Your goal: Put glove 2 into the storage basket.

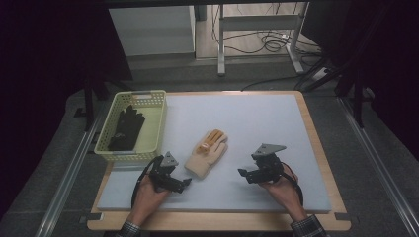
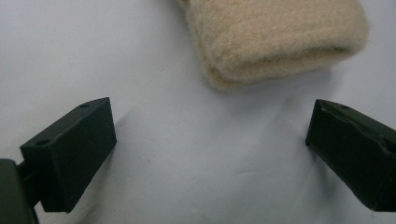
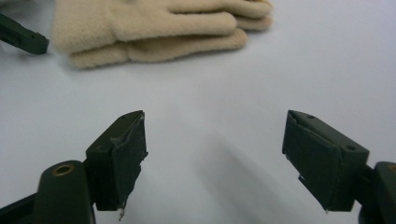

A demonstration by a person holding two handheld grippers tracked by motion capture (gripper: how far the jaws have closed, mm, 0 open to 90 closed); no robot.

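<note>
While jaws gape wide and empty, left gripper (image 2: 210,140) sits just short of cuff of cream knitted glove with orange-patched palm (image 1: 207,152), mid-mat, likely lined up for pinch. Right gripper (image 3: 215,158) also spread wide, waits right, apart. Far left: pale yellow plastic basket (image 1: 157,129) holding black glove (image 1: 126,127), likely drop spot. Count: two grippers, two gloves, one basket.

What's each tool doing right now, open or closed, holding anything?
Left tool: open, holding nothing, just short of the beige glove's cuff.
Right tool: open, holding nothing.
</note>
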